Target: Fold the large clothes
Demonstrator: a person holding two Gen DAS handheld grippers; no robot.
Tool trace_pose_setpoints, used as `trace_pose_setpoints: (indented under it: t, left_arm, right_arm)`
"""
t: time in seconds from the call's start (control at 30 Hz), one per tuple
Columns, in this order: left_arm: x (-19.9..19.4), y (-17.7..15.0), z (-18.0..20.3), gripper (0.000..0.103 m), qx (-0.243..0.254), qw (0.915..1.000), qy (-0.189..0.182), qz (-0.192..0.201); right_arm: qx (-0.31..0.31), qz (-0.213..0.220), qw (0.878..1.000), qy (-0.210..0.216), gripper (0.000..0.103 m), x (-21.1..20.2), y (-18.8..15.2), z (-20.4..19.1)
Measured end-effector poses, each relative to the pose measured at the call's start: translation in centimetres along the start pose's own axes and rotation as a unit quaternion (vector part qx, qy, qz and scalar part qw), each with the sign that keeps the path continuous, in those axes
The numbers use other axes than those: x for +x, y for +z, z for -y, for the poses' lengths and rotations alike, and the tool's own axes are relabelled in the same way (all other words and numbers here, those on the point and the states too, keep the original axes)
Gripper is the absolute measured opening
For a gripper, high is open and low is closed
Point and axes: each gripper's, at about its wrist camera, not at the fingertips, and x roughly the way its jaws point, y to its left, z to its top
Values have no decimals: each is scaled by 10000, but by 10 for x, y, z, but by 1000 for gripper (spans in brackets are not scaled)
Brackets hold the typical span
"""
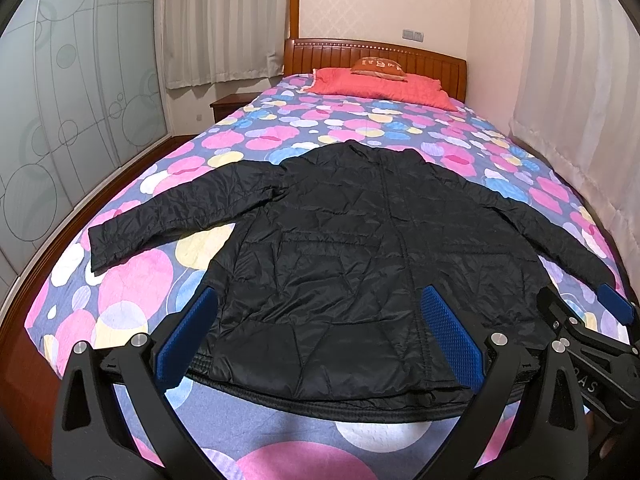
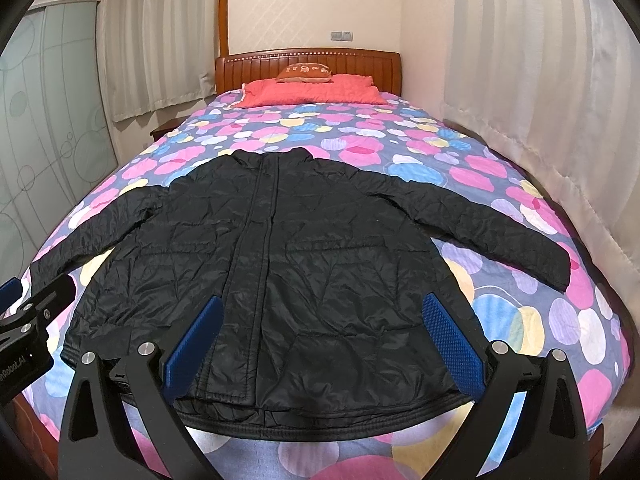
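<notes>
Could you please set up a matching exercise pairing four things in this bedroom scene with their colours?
Things:
1. jacket
2. pillow
3. headboard
4. pads

Colours:
A. blue
B. brown wood
C. black
D. coral red

Pairs: 1-C, 2-D, 3-B, 4-A
</notes>
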Motion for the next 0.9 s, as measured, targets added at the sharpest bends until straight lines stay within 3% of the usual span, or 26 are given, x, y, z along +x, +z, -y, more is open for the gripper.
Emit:
trace_pose_setpoints:
  t: [0.23,0.47,0.6,0.77,0.8,0.83,0.87,0.9]
  left_arm:
    - [17,-2,-2,101,-29,9998,13,-174]
    - [61,-4,-17,101,-304,9984,3,-477]
    - [104,-3,-41,101,-852,9908,-212,-1026]
    - [141,-3,-72,99,-1465,9784,-336,-1417]
    - [145,-2,-77,83,-1535,9774,-320,-1419]
    - [149,-1,-84,61,-1618,9763,-219,-1417]
    - [153,-1,-90,55,-1708,9744,-73,-1460]
    - [156,0,-96,54,-1821,9718,-14,-1498]
  right_arm:
    - [21,-178,9998,52,99,17,-8,-5]
    - [167,-476,9987,49,99,49,-11,8]
    - [410,-659,9970,34,99,73,-13,30]
    - [1046,-796,9913,46,97,103,-12,73]
    - [1237,-817,9889,25,91,110,-12,89]
    - [1305,-833,9879,-9,66,114,-11,95]
    - [1437,-884,9856,-126,54,120,-11,109]
    - [1526,-926,9838,-193,49,123,-11,116]
